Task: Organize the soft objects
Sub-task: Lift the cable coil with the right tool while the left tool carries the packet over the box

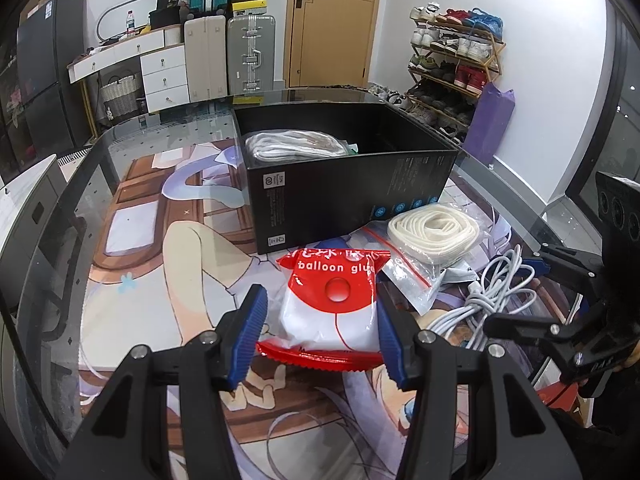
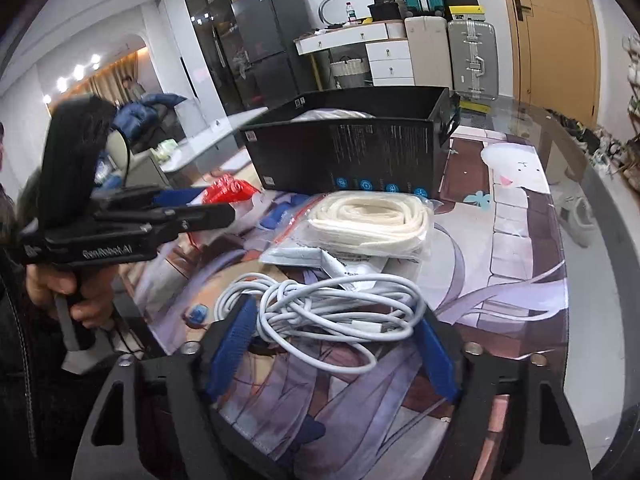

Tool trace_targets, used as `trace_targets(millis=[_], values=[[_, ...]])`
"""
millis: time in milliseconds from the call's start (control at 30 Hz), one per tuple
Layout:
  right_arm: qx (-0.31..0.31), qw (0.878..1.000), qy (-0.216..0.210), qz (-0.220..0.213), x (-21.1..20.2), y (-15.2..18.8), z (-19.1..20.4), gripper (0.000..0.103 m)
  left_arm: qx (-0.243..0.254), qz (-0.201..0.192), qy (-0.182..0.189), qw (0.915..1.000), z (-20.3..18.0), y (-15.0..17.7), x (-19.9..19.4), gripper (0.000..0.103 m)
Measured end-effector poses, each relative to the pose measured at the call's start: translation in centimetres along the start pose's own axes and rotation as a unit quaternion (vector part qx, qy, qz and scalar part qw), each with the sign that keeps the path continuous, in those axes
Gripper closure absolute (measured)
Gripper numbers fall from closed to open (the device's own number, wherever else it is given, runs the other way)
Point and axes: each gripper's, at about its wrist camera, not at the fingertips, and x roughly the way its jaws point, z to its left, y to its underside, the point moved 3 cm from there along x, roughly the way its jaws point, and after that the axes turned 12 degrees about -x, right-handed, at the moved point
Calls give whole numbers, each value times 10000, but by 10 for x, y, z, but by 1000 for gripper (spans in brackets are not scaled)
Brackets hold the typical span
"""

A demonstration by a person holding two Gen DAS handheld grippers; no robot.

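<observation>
- One black box (image 1: pixel 352 196) stands open just ahead of the left gripper (image 1: pixel 320 330), beyond the packet it holds; from the right gripper (image 2: pixel 332 346) it lies farther ahead, behind the other items. One bagged white bundle (image 1: pixel 296 145) sits inside it.
- One clear bag of cream rope (image 2: pixel 370 224) lies ahead of the right gripper, between the cable and the box, and ahead-right of the left gripper.
- One coiled white cable (image 2: pixel 340 312) lies between the right gripper's blue fingers (image 2: pixel 236 344). The jaws stand partly open around it; the coil reaches both pads, but I cannot tell whether they press it.
- One red-and-white balloon glue packet (image 1: pixel 334 308) sits between the left gripper's fingers (image 1: pixel 250 330), clamped at its sides, jaws narrowed on it, its red seam nearest the camera.
</observation>
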Motion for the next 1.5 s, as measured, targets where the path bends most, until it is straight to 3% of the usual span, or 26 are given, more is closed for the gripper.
trace_targets(millis=[367, 800, 1500], values=[[-25, 9994, 7, -343, -17, -8, -4, 38, -46, -140, 21, 9999, 3, -4, -10, 51], [-5, 9976, -24, -696, -30, -13, -3, 39, -77, -221, 72, 9997, 2, -5, -16, 51], [384, 9866, 860, -1330, -66, -43, -20, 39, -169, -607, 121, 9979, -2, -43, -30, 51]])
